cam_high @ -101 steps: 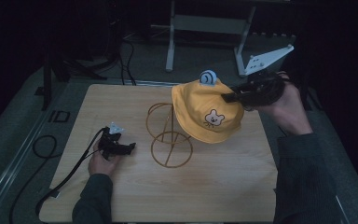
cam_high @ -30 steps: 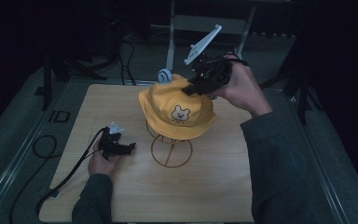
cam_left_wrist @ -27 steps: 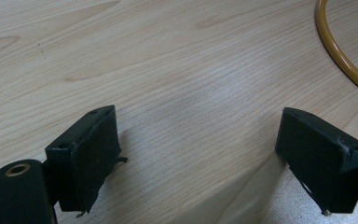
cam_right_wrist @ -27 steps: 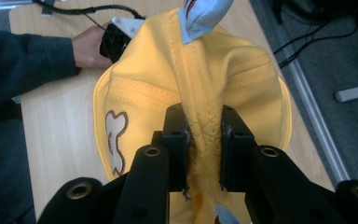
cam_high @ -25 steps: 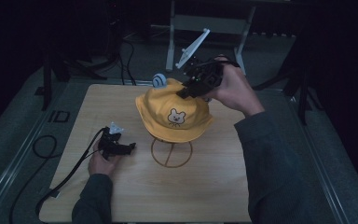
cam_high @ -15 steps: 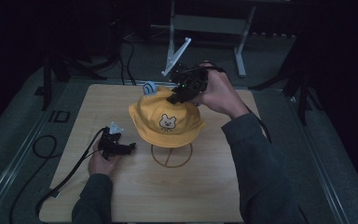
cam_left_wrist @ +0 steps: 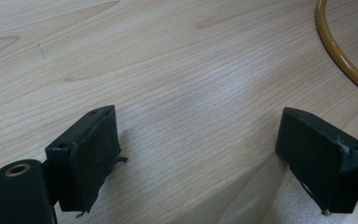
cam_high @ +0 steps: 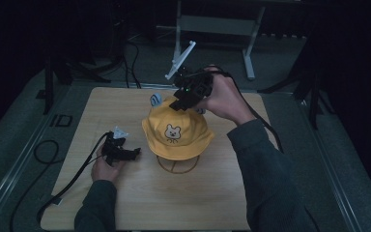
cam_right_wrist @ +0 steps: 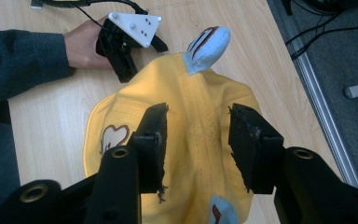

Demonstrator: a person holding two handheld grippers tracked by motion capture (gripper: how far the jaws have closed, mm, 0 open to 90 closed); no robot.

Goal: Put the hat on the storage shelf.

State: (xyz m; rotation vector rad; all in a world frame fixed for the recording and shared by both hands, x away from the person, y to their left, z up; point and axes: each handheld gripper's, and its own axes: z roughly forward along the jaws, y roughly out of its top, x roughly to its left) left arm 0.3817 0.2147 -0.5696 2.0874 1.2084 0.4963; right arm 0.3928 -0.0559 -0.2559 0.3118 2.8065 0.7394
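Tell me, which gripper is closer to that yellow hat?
The right gripper: it sits at the top of the yellow hat, jaws open astride the crown. The left gripper rests on the table beside it.

table (cam_high: pixel 125 203): light wood, bare at front | floor (cam_high: pixel 19 145): grey | metal frame (cam_high: pixel 217 24): stood behind table

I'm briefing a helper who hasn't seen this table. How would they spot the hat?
On the wooden table, look to the middle, where a gold wire stand rises. The hat sits on it: a yellow bucket hat with a bear face and pale blue ears.
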